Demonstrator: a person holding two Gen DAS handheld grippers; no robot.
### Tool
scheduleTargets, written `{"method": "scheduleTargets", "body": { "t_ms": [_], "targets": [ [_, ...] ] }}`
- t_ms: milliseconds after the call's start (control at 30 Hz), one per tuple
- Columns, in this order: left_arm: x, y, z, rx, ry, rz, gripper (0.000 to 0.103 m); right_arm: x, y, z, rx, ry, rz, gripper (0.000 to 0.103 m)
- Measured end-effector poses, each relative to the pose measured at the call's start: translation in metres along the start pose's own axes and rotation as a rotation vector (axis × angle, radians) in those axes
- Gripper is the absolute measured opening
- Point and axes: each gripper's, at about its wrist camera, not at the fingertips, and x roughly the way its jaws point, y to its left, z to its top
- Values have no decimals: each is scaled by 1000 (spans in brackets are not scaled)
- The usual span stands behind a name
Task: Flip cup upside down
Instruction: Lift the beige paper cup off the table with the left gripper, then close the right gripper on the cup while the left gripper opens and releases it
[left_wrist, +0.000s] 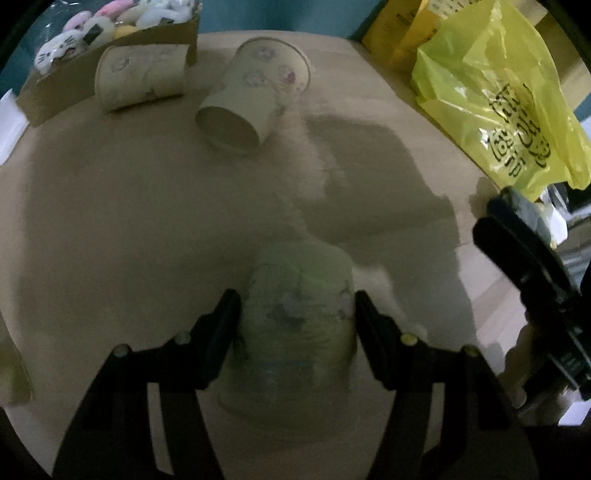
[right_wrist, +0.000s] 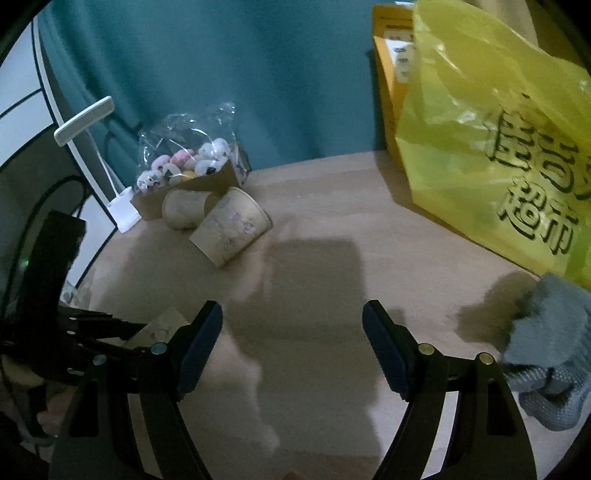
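Your cup (left_wrist: 299, 325) is a pale paper one with faint flower prints, blurred in the left wrist view. It stands on the table (left_wrist: 147, 221) with its narrower closed end up and its wide end down, between the fingers of your left gripper (left_wrist: 295, 317), which touch its sides.
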Motion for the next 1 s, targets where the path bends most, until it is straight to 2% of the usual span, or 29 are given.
{"method": "scheduleTargets", "body": {
  "t_ms": [167, 333, 400, 467, 633, 800, 900, 1000],
  "targets": [
    [2, -11, -6, -48, -32, 16, 64, -3, -12, -5, 3, 49, -10, 81],
    [-2, -21, -15, -21, -62, 44, 65, -9, -13, -7, -13, 56, -18, 81],
    [-5, -22, -18, -20, -80, 57, 68, -10, -13, -7, -14, 58, -21, 81],
    [-8, -22, -21, -21, -103, 84, 76, -10, -12, -7, -18, 60, -21, 81],
    [-20, -19, -26, 10, -131, 94, 76, -6, -8, -5, -17, 93, -19, 81],
    [-39, -3, -29, 15, -165, 68, 76, 8, 4, 5, -33, 161, -6, 81],
    [-54, 13, -33, 11, -193, 59, 76, 11, 18, 13, -55, 170, -26, 81],
    [-66, 32, -35, 5, -237, 83, 76, 14, 33, 18, -70, 177, -34, 81]
  ]
}}
